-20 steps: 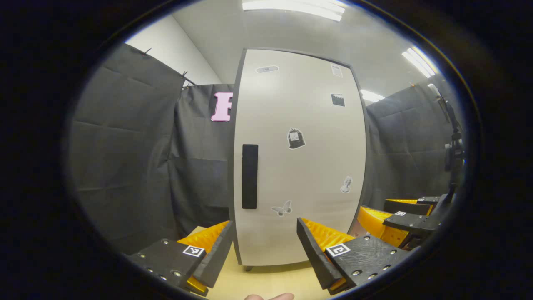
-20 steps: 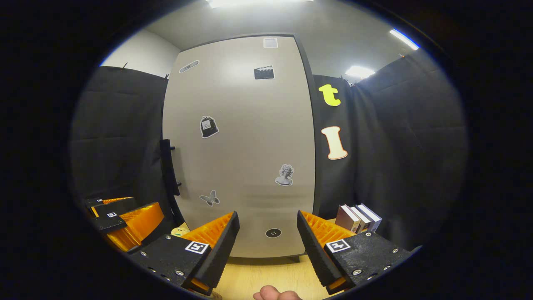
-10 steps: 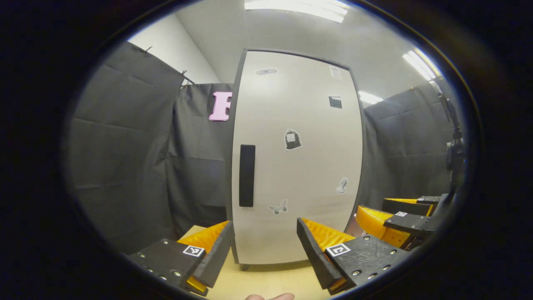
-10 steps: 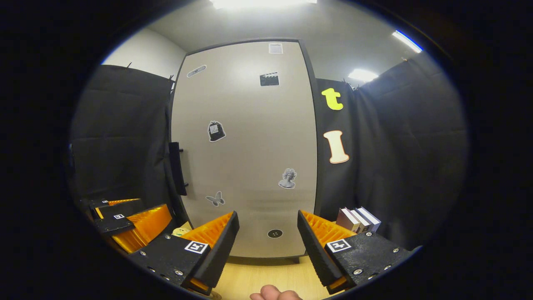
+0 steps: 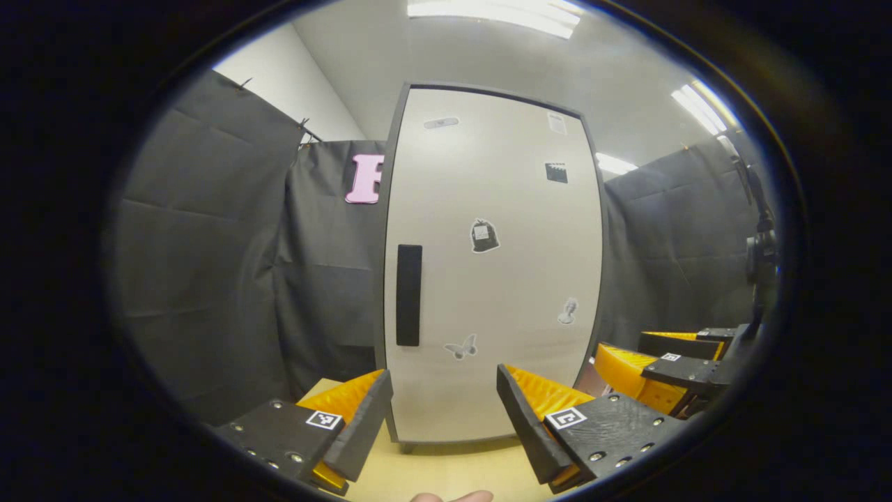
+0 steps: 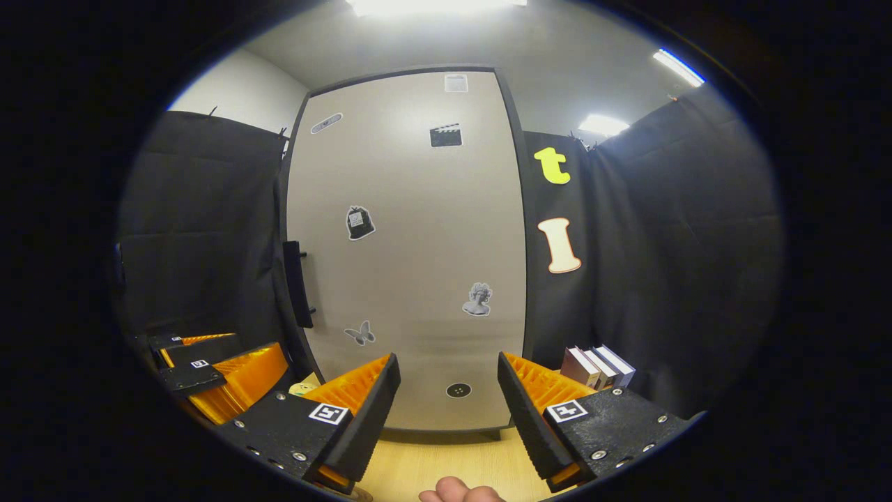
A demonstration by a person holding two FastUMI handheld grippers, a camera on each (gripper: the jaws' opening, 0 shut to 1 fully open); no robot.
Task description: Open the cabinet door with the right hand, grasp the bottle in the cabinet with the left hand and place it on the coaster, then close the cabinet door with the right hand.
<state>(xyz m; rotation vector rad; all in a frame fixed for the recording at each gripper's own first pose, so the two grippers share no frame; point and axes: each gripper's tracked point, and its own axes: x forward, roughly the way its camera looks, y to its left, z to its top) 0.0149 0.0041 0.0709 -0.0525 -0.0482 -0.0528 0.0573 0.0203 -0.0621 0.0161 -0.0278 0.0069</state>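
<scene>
Cabinet door shut — left gripper and right gripper both gape, empty, near it.

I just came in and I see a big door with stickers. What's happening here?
A person is holding two grippers in front of a tall cabinet door, which is shut. Both the left gripper and the right gripper are open and hold nothing. The door's dark handle has not been grabbed yet. A few books stand to the right of the cabinet on the wooden table. Any bottle is hidden behind the door.
</scene>
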